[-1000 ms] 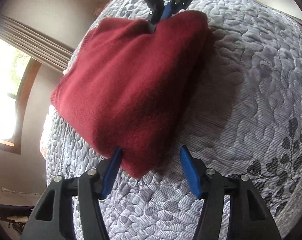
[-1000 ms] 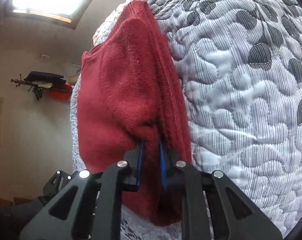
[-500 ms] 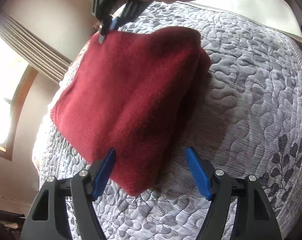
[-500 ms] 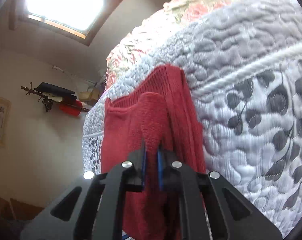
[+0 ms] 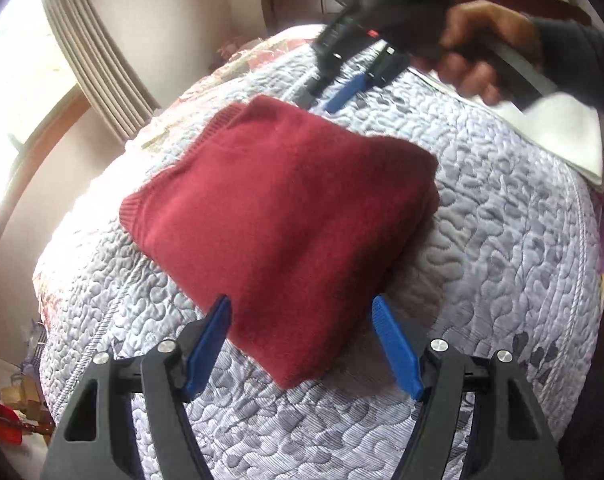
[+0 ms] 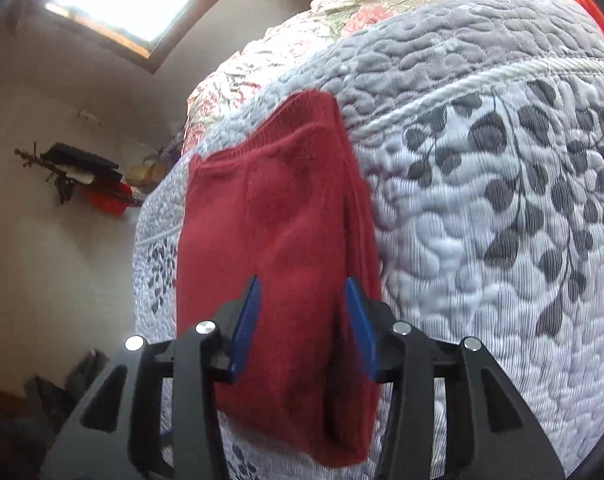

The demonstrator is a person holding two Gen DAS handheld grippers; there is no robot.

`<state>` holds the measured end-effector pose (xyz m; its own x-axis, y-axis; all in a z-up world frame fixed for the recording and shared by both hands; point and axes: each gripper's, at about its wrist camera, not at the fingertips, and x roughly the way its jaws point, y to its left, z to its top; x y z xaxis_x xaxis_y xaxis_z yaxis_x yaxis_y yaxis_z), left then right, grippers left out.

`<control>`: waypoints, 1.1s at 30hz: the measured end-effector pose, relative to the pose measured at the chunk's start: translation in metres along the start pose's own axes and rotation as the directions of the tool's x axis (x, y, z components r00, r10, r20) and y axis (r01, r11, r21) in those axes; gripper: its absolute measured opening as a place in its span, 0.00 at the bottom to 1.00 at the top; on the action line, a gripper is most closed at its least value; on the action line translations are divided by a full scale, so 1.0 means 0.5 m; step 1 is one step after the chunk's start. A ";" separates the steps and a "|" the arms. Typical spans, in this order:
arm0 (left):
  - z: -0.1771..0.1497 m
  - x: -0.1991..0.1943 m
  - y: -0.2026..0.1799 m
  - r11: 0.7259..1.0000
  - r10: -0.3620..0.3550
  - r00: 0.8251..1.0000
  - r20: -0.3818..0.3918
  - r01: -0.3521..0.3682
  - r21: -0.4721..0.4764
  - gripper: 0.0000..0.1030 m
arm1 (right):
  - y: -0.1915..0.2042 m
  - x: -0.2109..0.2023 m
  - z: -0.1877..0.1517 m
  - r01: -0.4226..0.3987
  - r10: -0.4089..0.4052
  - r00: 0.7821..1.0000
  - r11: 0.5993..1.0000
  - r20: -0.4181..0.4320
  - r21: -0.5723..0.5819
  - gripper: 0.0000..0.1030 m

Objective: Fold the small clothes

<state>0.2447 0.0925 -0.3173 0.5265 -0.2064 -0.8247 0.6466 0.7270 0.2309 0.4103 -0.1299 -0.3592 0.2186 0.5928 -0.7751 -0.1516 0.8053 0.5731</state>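
Note:
A dark red knitted garment (image 5: 286,216) lies folded into a thick pad on the grey quilted bedspread (image 5: 501,264). My left gripper (image 5: 302,344) is open, its blue pads on either side of the garment's near corner, just above it. The right gripper (image 5: 333,98) shows in the left wrist view beyond the garment's far edge, open, blurred, lifted off the cloth and held by a hand (image 5: 477,44). In the right wrist view the right gripper (image 6: 303,322) stands open over the end of the garment (image 6: 278,216), with cloth showing between its blue pads.
A white folded cloth (image 5: 561,136) lies at the far right of the bed. A floral cover (image 6: 373,4) spreads beyond the bedspread (image 6: 501,240). Curtains (image 5: 90,48) and a window are on the left. A wall shelf with a red object (image 6: 102,196) hangs beside the bed.
The right gripper was shut on the garment's far edge, then opened and drew back off it. The garment now lies flat. The left gripper stayed open and pulled back slightly.

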 end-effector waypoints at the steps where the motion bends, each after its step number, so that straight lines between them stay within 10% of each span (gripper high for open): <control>1: 0.012 0.000 0.010 1.000 -0.005 1.000 0.012 0.005 -0.018 0.71 | 0.004 0.008 -0.017 0.022 -0.022 1.000 1.000 -0.014 -0.020 0.43; 4: 0.034 0.021 0.049 0.987 -0.057 0.998 0.014 0.059 -0.148 0.71 | -0.035 0.058 -0.046 0.152 -0.154 0.986 0.988 -0.065 -0.035 0.19; 10: 0.055 0.048 0.182 0.854 -0.144 0.990 -0.002 0.123 -0.506 0.71 | -0.091 -0.003 -0.085 0.047 -0.043 0.998 0.992 -0.039 0.115 0.18; 15: 0.022 0.132 0.257 0.711 -0.228 0.968 -0.103 0.093 -0.697 0.71 | -0.102 -0.024 -0.121 -0.058 0.066 0.997 0.982 -0.043 0.182 0.38; 20: -0.028 0.216 0.253 0.702 -0.285 0.936 -0.207 0.057 -0.710 0.76 | -0.138 0.028 -0.151 0.017 0.007 0.993 0.978 -0.114 0.207 0.33; 24: -0.045 0.206 0.278 0.628 -0.336 0.930 -0.148 0.104 -0.771 0.74 | -0.108 -0.034 -0.146 -0.028 0.036 0.999 0.983 -0.038 0.184 0.35; 28: -0.040 0.133 0.258 0.631 -0.361 0.931 -0.056 0.199 -0.750 0.74 | -0.047 -0.065 -0.129 -0.047 0.049 0.999 0.995 -0.019 0.092 0.42; 33: -0.099 0.164 0.188 0.687 -0.359 0.904 -0.233 0.087 -0.721 0.74 | -0.088 0.034 -0.155 0.068 -0.048 0.989 0.988 -0.139 0.142 0.40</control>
<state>0.3212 0.1764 -0.3890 0.1153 -0.2949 -0.9485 0.0918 0.9540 -0.2855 0.3457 -0.1547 -0.4183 0.0893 0.5489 -0.8311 0.0019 0.8344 0.5512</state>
